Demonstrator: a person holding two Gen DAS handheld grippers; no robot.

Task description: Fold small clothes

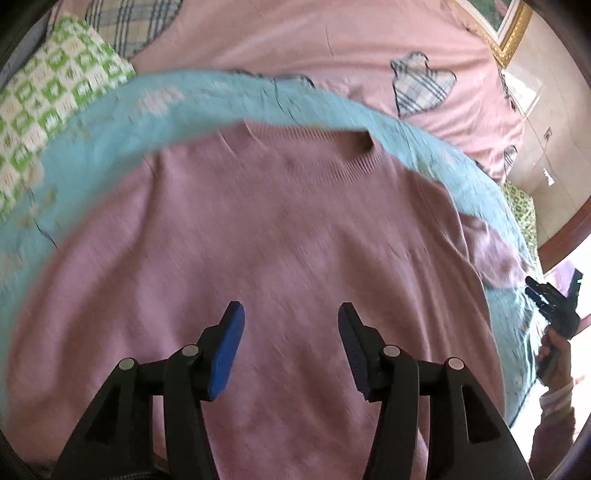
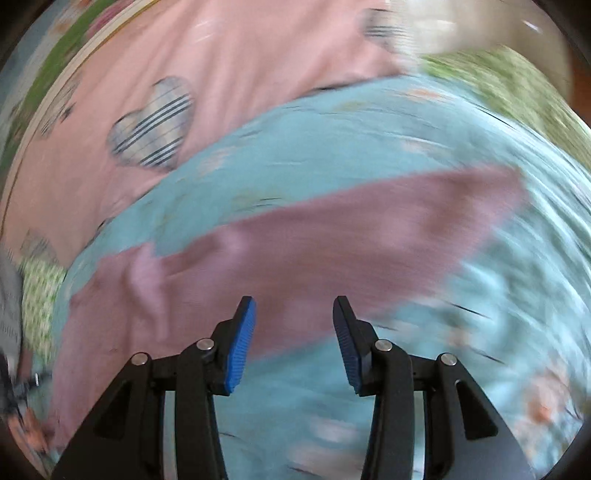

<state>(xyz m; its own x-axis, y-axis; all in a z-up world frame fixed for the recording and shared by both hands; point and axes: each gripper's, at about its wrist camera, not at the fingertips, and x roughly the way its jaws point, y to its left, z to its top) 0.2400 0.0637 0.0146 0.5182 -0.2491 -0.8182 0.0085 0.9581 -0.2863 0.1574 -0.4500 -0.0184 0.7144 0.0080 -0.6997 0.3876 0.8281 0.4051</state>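
Observation:
A mauve knit sweater (image 1: 280,236) lies flat on a light blue blanket (image 1: 110,122), its ribbed neckline (image 1: 354,166) toward the far side. My left gripper (image 1: 291,314) hovers over the sweater's body, open, with nothing between its blue pads. The other gripper (image 1: 554,299) shows at the right edge of the left wrist view, in a hand with a pale sleeve. In the blurred right wrist view my right gripper (image 2: 294,308) is open and empty above the lower edge of the sweater's outstretched sleeve (image 2: 332,236), which runs across the blue blanket (image 2: 369,129).
A pink bedcover (image 1: 332,44) with plaid heart patches lies beyond the blanket. A green and white checked cloth (image 1: 51,107) sits at the far left. A gold picture frame (image 1: 513,33) and a tiled floor (image 1: 546,155) show at the far right.

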